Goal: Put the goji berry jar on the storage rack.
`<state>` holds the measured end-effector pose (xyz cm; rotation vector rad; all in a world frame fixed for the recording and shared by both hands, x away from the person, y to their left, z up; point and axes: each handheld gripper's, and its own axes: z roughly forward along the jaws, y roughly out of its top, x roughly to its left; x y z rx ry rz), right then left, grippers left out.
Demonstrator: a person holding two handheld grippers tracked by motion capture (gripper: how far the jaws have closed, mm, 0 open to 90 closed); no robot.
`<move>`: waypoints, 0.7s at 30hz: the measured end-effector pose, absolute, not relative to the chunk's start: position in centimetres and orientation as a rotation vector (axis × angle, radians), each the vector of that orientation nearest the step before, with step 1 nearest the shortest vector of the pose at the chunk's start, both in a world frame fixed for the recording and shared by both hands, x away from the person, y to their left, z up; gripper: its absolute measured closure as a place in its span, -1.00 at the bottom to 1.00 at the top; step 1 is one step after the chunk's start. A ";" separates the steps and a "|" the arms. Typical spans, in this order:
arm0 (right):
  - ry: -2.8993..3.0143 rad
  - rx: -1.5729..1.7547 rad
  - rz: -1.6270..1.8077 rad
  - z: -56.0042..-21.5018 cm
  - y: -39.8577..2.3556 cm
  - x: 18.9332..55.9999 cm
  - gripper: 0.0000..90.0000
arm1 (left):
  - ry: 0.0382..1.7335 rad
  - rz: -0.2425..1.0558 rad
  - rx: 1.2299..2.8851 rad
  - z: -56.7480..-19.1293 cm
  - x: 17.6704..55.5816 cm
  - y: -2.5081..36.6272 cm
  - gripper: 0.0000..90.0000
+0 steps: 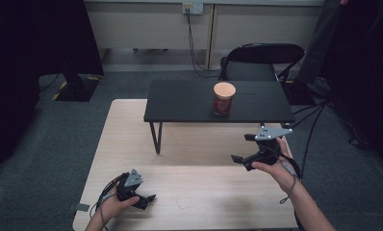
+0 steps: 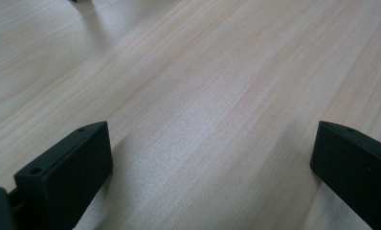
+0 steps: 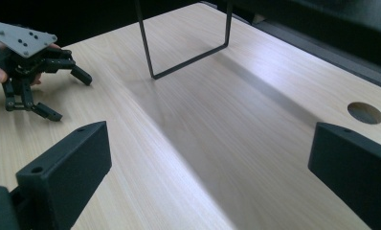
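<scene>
Jar (image 1: 223, 98) with a wooden lid stands on the black riser (image 1: 180, 103), well beyond the right gripper (image 1: 249, 148), whose jaws gape wide and empty. Left gripper (image 1: 148, 199) sits low over the wooden table (image 1: 132, 139), jaws wide too

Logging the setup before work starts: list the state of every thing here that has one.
Jar: upright on the black shelf, lid on, untouched.
Left hand-held gripper: open, holding nothing, low over the table.
Right hand-held gripper: open, holding nothing, raised above the table.
Chair: unoccupied behind the shelf.
</scene>
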<state>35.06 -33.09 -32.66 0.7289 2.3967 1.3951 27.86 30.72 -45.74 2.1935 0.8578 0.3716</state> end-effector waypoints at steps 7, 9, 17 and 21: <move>2.396 0.744 1.403 -33.8 -33.8 34.1 -1.00 | 0.859 0.372 2.193 -45.7 27.9 30.7 -1.00; 2.392 0.741 1.401 -34.3 -34.0 33.7 -1.00 | 0.859 0.372 2.194 -45.7 27.9 30.7 -1.00; 2.418 0.744 1.398 -36.7 -34.4 33.0 -1.00 | 0.859 0.372 2.194 -45.7 27.9 30.7 -1.00; 2.418 0.737 1.402 -38.1 -34.7 32.7 -1.00 | 0.857 0.373 2.197 -45.7 27.9 30.7 -1.00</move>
